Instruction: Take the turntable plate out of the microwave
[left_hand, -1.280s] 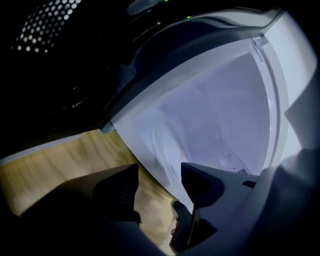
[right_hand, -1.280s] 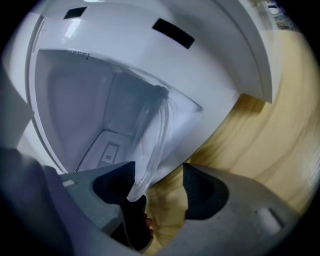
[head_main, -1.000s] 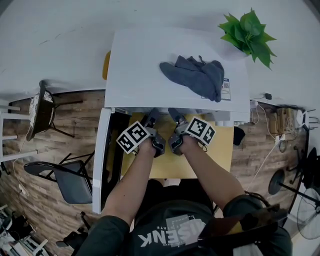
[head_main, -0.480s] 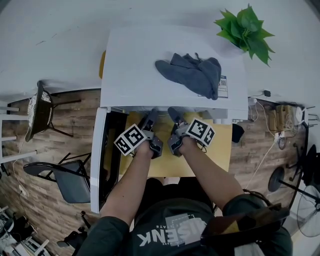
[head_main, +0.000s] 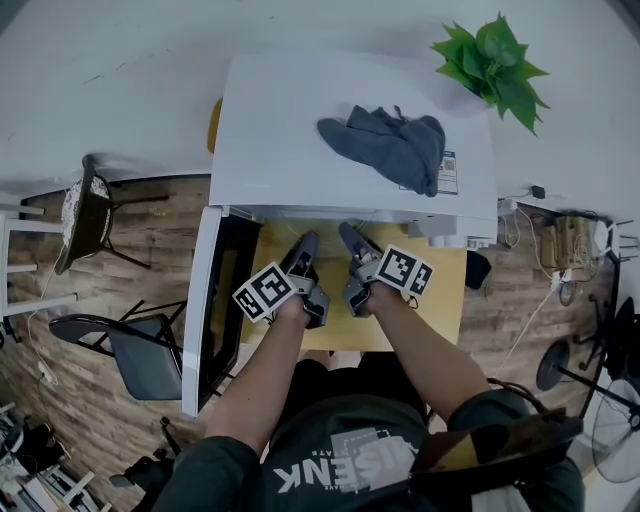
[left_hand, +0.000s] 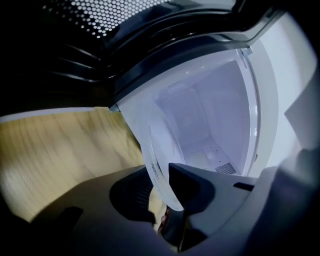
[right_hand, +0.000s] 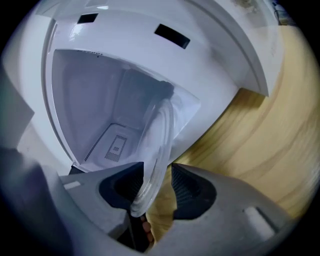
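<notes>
The turntable plate (left_hand: 156, 150) is pinched by the just-closed left gripper (left_hand: 160, 177). At 3 o'clock, the right gripper's (right_hand: 157, 176) just-closing jaws are not yet tight, so it could be dropped.

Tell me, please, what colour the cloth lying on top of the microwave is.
Dark blue-grey; the cloth shows best in the head view.

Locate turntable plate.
In both gripper views, turntable plate sits at the microwave mouth, rim between the jaws of left gripper and right gripper, which have just been closing.
</notes>
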